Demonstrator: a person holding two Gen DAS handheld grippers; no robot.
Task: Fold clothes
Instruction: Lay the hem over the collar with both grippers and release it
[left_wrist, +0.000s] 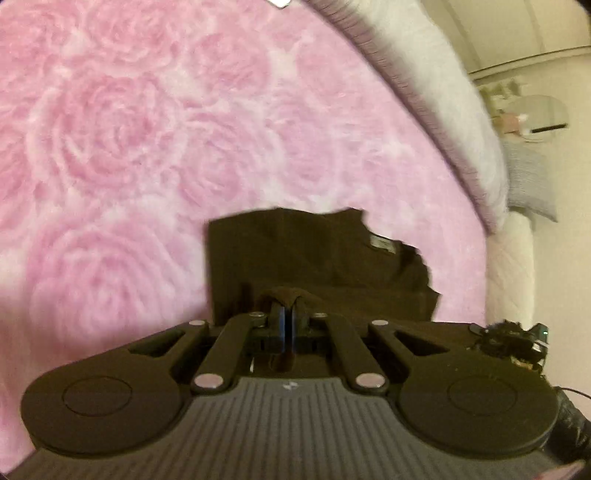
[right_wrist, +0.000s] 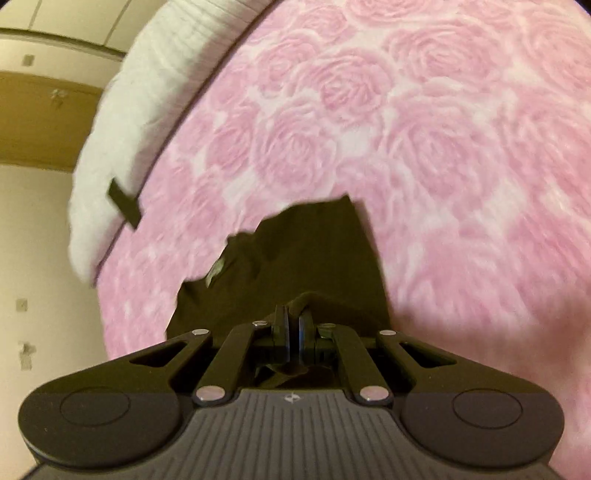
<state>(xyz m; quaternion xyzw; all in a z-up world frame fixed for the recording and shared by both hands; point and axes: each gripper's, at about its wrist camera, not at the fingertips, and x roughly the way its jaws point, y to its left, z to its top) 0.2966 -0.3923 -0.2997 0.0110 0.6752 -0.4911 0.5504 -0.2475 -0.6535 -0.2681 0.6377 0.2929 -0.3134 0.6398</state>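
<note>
My left gripper and right gripper each pinch the soft, limp dark garment by its near edge, low centre of frame.

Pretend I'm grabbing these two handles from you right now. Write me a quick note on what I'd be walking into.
Left gripper: shut on a bunched edge of the dark garment.
Right gripper: shut on another edge of the same garment.
Where things are: the garment hangs forward from both grippers over the pink rose blanket; its neck label faces up in the left view. A white pillow lies at the blanket's edge.
Done: both edges gripped, part of the garment lifted.
Left: probably carry the held edge across, lay it flat, release and finish folding.
</note>
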